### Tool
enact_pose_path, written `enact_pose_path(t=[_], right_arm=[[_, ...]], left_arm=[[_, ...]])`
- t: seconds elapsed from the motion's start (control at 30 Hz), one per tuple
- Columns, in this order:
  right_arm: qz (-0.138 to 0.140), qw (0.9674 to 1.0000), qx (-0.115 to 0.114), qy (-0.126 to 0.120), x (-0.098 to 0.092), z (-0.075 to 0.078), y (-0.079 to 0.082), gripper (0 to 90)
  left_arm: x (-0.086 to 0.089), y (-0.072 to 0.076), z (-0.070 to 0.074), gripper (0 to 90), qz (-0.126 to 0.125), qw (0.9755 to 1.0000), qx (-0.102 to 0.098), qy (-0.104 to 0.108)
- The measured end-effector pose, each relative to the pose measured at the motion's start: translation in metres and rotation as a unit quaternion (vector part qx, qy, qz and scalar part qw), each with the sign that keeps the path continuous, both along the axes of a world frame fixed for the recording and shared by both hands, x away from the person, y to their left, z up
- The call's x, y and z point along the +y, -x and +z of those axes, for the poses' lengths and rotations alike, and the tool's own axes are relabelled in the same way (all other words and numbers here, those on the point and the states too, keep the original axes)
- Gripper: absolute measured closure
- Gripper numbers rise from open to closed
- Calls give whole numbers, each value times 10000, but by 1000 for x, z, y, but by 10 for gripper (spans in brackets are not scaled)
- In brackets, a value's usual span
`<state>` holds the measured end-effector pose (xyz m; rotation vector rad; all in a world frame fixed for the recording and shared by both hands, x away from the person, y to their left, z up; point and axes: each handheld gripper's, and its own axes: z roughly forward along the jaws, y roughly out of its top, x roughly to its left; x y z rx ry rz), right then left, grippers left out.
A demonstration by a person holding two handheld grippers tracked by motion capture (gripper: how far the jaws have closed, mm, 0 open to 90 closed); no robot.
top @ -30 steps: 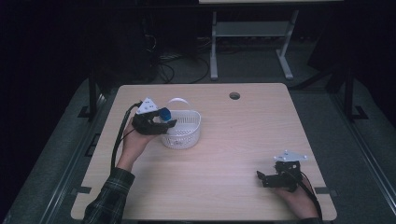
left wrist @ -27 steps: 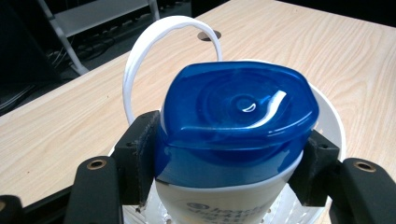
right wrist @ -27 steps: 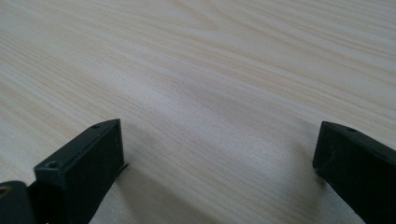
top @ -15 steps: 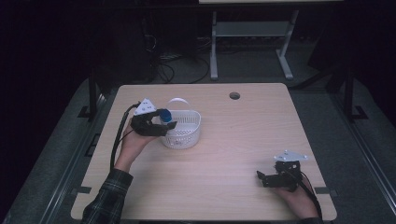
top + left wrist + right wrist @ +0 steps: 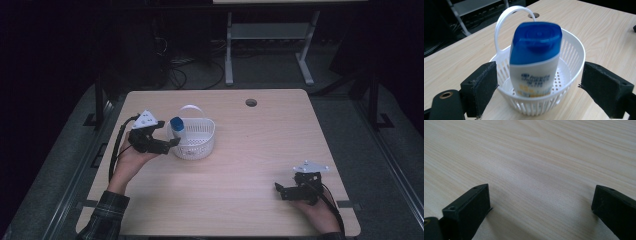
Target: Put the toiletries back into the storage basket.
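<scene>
A white bottle with a blue cap (image 5: 177, 127) (image 5: 535, 57) stands upright in a small white slotted basket (image 5: 200, 142) (image 5: 574, 53) with an arched handle, at the table's left. My left gripper (image 5: 169, 141) (image 5: 539, 87) sits just left of the basket; its jaws have just been opening and now stand wide apart, clear of the bottle on both sides. My right gripper (image 5: 278, 189) (image 5: 541, 205) rests low over bare wood at the front right, its jaws open with nothing between them.
The light wooden table (image 5: 260, 150) has a round cable hole (image 5: 251, 102) near its far edge. A metal stand (image 5: 265, 45) and cables lie on the dark floor beyond.
My left gripper has let go of the bottle and drawn back to the left, away from the basket. The bottle stays standing in the basket. The right gripper has not moved.
</scene>
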<state>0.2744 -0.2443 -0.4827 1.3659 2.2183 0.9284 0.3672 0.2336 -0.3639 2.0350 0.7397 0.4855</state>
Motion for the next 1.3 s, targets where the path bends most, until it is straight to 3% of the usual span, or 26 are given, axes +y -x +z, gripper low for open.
enact_pose_path(t=[0.27, 0.67, 1.1, 1.3], right_arm=[[3, 10000, 2, -4, 0, 0, 0, 13], [-4, 10000, -1, -1, 0, 0, 0, 13], [-11, 10000, -3, 2, 0, 0, 0, 13], [-11, 10000, -3, 1, 0, 0, 0, 13]], left_arm=[[15, 17, -2, 131, 154, 9998, 31, -150], [39, 48, -18, 133, 358, 9992, 67, -150], [61, 80, -55, 132, 532, 9977, 260, -328], [72, 91, -74, 132, 598, 9960, 525, -406]])
